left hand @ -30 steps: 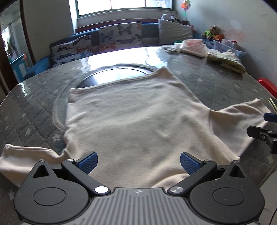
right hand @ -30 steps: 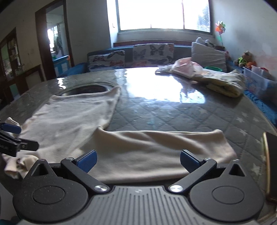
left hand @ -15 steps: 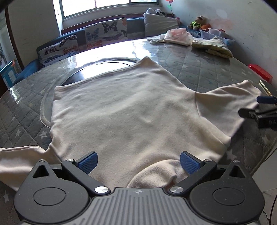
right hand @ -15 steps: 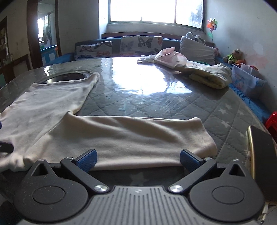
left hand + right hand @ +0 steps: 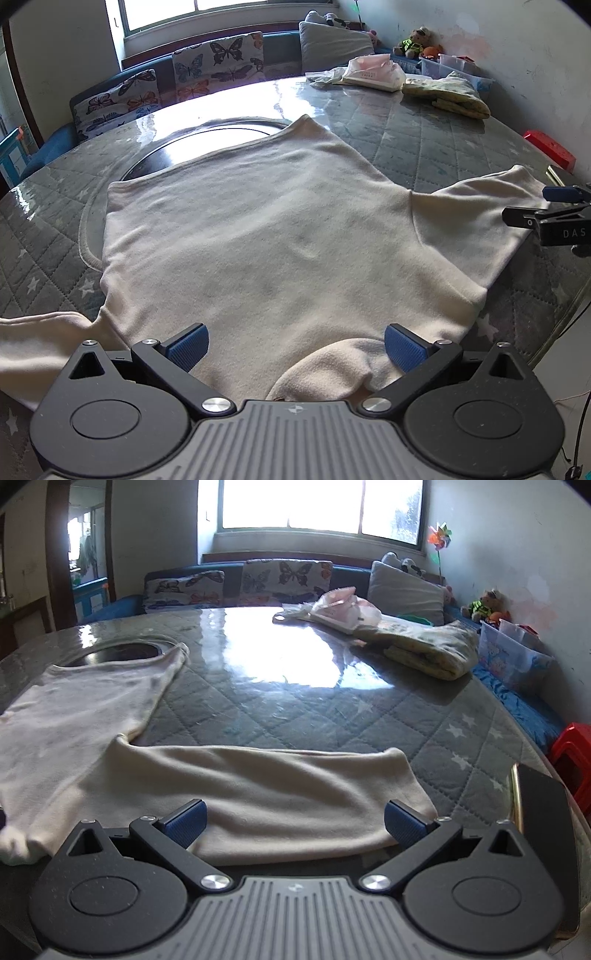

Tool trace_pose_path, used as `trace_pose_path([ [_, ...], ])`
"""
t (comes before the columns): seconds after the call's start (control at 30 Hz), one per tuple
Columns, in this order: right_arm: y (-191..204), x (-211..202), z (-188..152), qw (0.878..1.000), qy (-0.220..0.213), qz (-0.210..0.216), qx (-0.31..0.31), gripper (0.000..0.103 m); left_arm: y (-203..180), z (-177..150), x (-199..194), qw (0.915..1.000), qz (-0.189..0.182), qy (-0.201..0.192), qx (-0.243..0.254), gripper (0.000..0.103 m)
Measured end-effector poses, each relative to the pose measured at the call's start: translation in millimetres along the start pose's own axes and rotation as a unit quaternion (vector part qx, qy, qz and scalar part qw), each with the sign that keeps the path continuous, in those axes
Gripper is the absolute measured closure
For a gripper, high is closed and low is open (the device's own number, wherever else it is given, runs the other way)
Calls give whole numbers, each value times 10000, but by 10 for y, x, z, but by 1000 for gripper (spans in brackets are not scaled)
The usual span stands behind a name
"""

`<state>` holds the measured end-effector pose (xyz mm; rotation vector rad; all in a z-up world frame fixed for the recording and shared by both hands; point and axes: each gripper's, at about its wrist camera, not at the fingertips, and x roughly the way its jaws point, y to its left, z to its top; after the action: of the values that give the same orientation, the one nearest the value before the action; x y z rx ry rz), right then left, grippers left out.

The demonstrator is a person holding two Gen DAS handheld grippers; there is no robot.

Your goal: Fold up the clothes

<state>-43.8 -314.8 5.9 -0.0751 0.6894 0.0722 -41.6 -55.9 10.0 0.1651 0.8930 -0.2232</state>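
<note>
Between the spread blue pads of the left gripper [image 5: 296, 349]: the collar end of a cream long-sleeved top [image 5: 266, 236], a rumpled fold of fleece just short of the right pad, nothing pinched. Ahead of those parted jaws, spread flat across a grey quilted table [image 5: 424, 147]: the body of the top, hem farthest off and partly over a dark round inset [image 5: 207, 138]. Off to the right of the jaws, one sleeve stretched outward, with the right gripper [image 5: 546, 218] low at its cuff. Off to the left, the other sleeve trailing toward the table edge.

Between the equally wide-apart pads of the right gripper [image 5: 295, 821]: that right sleeve [image 5: 266, 794], lying flat and crosswise, ungrasped. Well beyond, at the far side of the table: a folded yellowish cloth [image 5: 432, 650] and a pale pink bundle [image 5: 340, 609], touching each other.
</note>
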Motion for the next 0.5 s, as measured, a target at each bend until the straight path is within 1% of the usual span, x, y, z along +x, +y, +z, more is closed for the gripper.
trace_pose_path([
  [0.1, 15, -37, 17, 10000, -33, 30, 9, 0, -12, 22, -2, 10000, -17, 42, -18, 0],
  [0.23, -3, -70, 13, 10000, -43, 26, 70, 0, -24, 73, -24, 10000, -60, 1, -30, 0],
  [0.37, -88, -84, -19, 9997, -24, -22, 246, 0, -39, 147, -29, 9999, -85, -65, -50, 0],
  [0.5, -191, -95, -53, 9992, 14, -99, 377, 3, -78, 223, -17, 9998, -120, -130, -30, 0],
])
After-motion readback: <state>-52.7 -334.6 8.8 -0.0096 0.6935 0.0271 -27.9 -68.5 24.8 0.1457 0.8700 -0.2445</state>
